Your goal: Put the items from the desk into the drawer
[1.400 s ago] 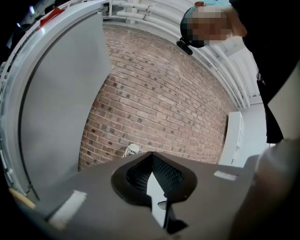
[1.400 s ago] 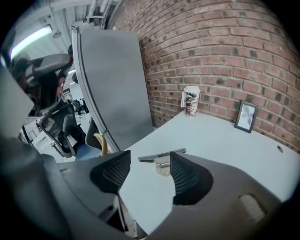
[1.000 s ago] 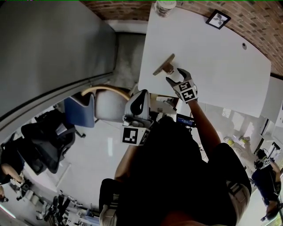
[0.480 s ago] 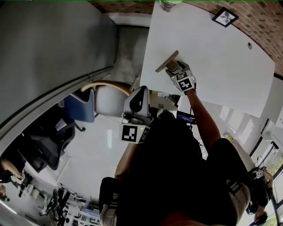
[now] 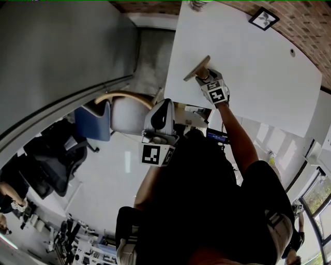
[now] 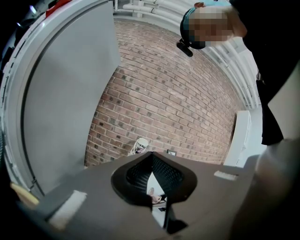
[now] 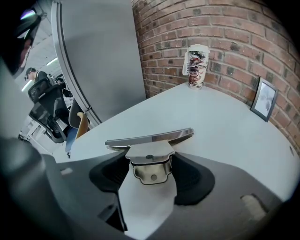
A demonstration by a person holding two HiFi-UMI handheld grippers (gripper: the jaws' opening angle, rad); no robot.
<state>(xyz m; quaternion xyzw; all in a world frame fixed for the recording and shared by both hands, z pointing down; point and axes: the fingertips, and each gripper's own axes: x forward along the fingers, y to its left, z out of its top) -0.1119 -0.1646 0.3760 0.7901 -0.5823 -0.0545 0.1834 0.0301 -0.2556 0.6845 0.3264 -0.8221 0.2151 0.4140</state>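
Observation:
A small stand (image 5: 196, 68) with a flat top plate and a metal bracket (image 7: 150, 164) rests near the left edge of the white desk (image 5: 248, 77). My right gripper (image 5: 205, 76) reaches over the desk and is shut on that bracket (image 7: 149, 169), one pad on each side, with the plate (image 7: 150, 138) lying across just beyond the jaws. My left gripper (image 5: 161, 116) hangs below the desk's near edge, off the table. It (image 6: 151, 155) is shut with nothing between its pads. No drawer shows in any view.
A tall printed cup (image 7: 197, 65) stands at the desk's far corner by the brick wall, also seen as the cup (image 5: 195, 4). A small picture frame (image 7: 263, 99) leans against the wall. A grey partition (image 5: 62, 52) and a chair (image 5: 126, 116) stand left of the desk.
My right gripper moved forward from just short of the stand, where it was open, and has shut on the stand's bracket. The left gripper has barely moved.

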